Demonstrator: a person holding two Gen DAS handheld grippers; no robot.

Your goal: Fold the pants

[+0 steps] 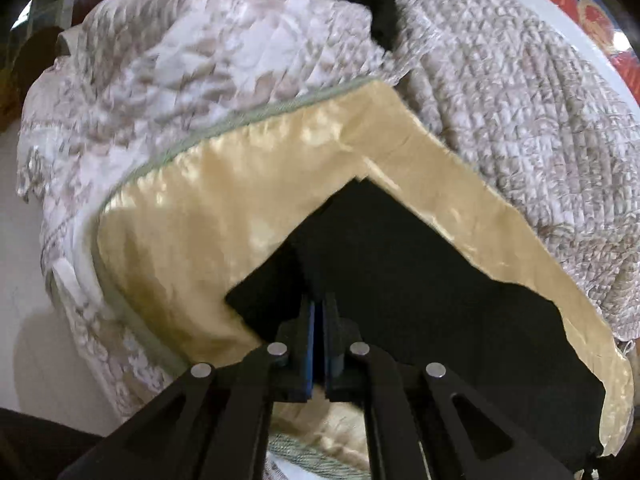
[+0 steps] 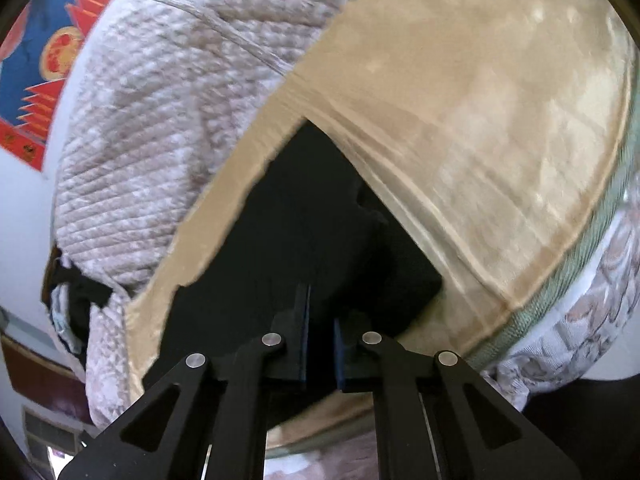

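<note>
Reaching down the lower middle of the left wrist view, the left gripper (image 1: 318, 312) has its blue-padded fingers pressed together on an edge of the black cloth pants (image 1: 400, 280), which spread to the lower right over a shiny gold satin cover (image 1: 192, 208) on a quilted white bedspread (image 1: 200, 60).

From the right wrist, the right gripper (image 2: 320, 320) fingers sit nearly together, pinching the pants (image 2: 288, 220) at centre frame, gold satin (image 2: 460, 100) upper right.
</note>
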